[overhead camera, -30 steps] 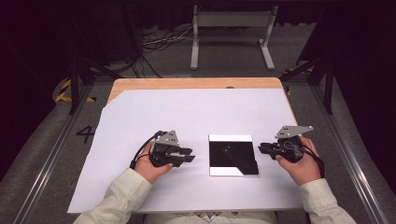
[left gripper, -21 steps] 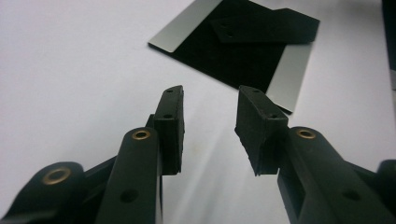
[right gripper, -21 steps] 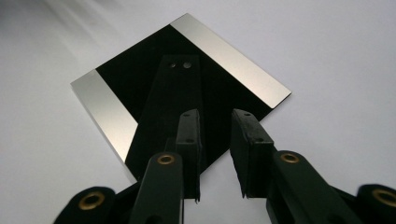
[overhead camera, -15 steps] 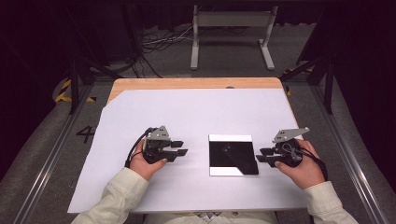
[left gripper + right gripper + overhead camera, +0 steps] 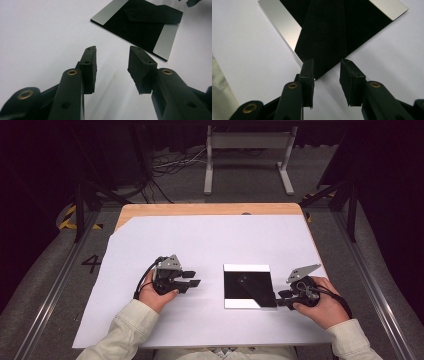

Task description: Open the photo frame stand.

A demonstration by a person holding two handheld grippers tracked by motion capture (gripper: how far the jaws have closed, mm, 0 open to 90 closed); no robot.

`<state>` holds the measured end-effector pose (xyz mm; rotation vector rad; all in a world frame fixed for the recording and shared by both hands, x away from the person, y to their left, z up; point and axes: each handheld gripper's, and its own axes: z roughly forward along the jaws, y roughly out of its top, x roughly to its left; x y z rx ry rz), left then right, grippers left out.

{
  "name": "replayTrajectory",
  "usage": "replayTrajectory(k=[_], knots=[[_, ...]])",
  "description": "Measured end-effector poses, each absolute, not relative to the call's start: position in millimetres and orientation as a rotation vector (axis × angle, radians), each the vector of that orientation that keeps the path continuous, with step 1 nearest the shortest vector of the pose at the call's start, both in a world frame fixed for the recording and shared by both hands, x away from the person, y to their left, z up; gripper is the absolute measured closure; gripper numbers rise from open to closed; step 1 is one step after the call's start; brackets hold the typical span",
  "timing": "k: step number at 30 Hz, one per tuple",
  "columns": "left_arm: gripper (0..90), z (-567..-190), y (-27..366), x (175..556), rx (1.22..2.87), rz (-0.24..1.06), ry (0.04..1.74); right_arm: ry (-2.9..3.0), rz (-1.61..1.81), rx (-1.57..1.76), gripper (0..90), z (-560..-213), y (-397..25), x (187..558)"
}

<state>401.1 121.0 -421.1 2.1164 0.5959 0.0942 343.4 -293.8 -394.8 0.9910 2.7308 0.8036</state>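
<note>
Black plate (image 5: 248, 288) laid near the desk's (image 5: 210, 237) front edge; right gripper (image 5: 283, 299) parted at its corner; left gripper (image 5: 194, 279) parted, held apart from it

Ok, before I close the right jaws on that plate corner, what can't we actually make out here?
- Right gripper, high view: too small to tell whether it touches the black plate.
- Right gripper view: the plate's near corner sits between the jaws; its height off the white sheet is unclear, and its far side is cut off by the top edge.
- Left gripper view: the dark piece on the plate is blurred.
</note>
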Motion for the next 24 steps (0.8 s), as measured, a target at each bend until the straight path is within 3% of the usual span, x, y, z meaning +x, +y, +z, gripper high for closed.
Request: replayTrajectory(k=[9, 24], knots=[[58.9, -422.4, 119.5, 401.2, 2.117, 0.086, 0.593, 2.818, 0.718, 0.995, 65.3, -402.9, -291.6, 340.8], [58.7, -423.1, 119.0, 401.2, 2.117, 0.075, 0.597, 2.888, 0.597, 0.946, 78.6, -409.4, -286.9, 341.9]])
